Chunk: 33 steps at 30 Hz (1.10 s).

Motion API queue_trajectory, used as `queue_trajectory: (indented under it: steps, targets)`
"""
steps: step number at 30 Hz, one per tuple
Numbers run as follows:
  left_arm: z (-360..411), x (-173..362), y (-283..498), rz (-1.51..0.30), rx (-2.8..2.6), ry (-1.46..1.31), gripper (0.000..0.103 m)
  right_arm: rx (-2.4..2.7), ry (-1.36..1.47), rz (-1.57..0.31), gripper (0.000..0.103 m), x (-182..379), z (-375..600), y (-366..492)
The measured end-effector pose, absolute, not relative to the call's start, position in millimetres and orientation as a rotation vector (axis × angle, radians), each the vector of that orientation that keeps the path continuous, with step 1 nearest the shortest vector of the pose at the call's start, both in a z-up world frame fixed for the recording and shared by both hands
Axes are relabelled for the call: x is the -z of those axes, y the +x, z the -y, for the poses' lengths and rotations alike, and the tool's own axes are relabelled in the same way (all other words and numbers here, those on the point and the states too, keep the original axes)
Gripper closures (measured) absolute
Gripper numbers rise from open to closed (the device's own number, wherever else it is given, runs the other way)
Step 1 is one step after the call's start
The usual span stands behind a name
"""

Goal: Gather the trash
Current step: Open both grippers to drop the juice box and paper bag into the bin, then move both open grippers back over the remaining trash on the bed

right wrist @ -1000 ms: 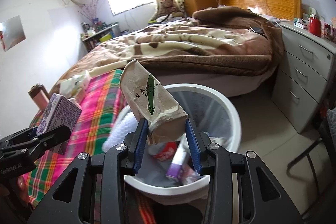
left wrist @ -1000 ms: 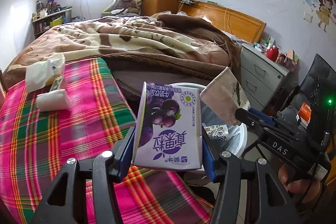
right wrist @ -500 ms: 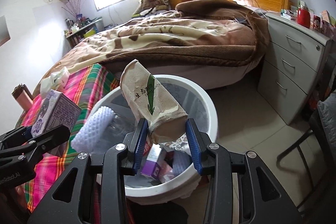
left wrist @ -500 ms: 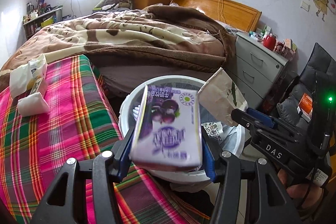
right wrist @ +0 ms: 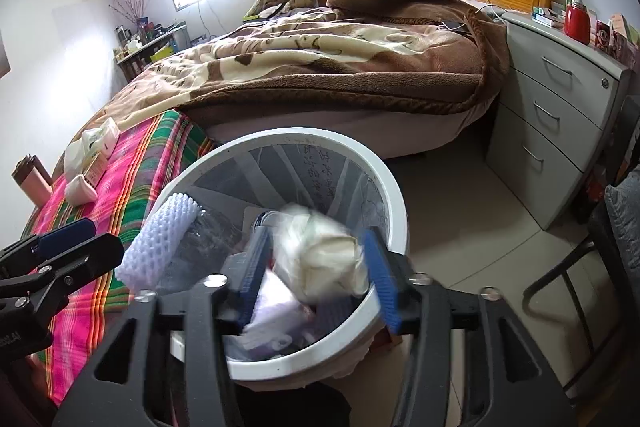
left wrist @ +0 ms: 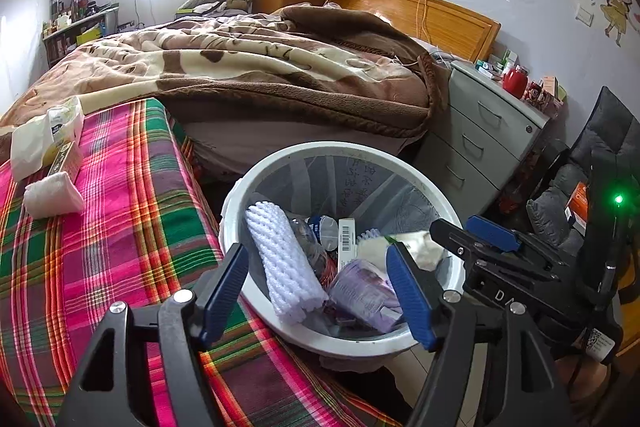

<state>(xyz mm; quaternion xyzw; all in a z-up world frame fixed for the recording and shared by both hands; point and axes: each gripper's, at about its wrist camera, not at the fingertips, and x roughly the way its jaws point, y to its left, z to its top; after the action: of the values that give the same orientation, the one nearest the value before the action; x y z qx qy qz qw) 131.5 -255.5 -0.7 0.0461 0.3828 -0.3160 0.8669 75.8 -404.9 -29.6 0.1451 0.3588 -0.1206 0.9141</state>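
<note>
A white round trash bin (left wrist: pixel 404 163) stands on the floor by the plaid bed. My left gripper (left wrist: pixel 318 287) is open and empty over the bin's near rim. The purple juice carton (left wrist: pixel 362 297) lies inside the bin beside a white foam net (left wrist: pixel 286 263). My right gripper (right wrist: pixel 316 267) is open over the bin (right wrist: pixel 394 195). The brown paper bag (right wrist: pixel 320 259) is blurred between its fingers, falling into the bin. White tissue wads (left wrist: pixel 52 189) and a small box (left wrist: pixel 66 157) lie on the plaid cloth (left wrist: pixel 120 227).
A bed with a brown blanket (left wrist: pixel 260 67) lies behind the bin. A grey drawer unit (left wrist: pixel 480 139) stands at the right, with a dark chair (left wrist: pixel 592 163) beside it. A pink bottle (right wrist: pixel 32 181) stands at the plaid cloth's far left edge.
Both grippers moved over the bin and opened. The purple carton dropped from the left gripper into the bin. The paper bag left the right gripper's hold and is falling.
</note>
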Motion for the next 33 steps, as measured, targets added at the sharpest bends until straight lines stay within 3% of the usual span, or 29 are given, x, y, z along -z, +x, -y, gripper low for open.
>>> queue_trajectory:
  steps: [14, 33]
  targets:
    - [228, -7, 133, -0.775, 0.626, 0.065, 0.029, 0.222, 0.281, -0.715, 0.042, 22, 390, 78]
    - [134, -9, 157, -0.759, 0.435, -0.039, 0.028, 0.084, 0.221, -0.713, 0.042, 17, 333, 104]
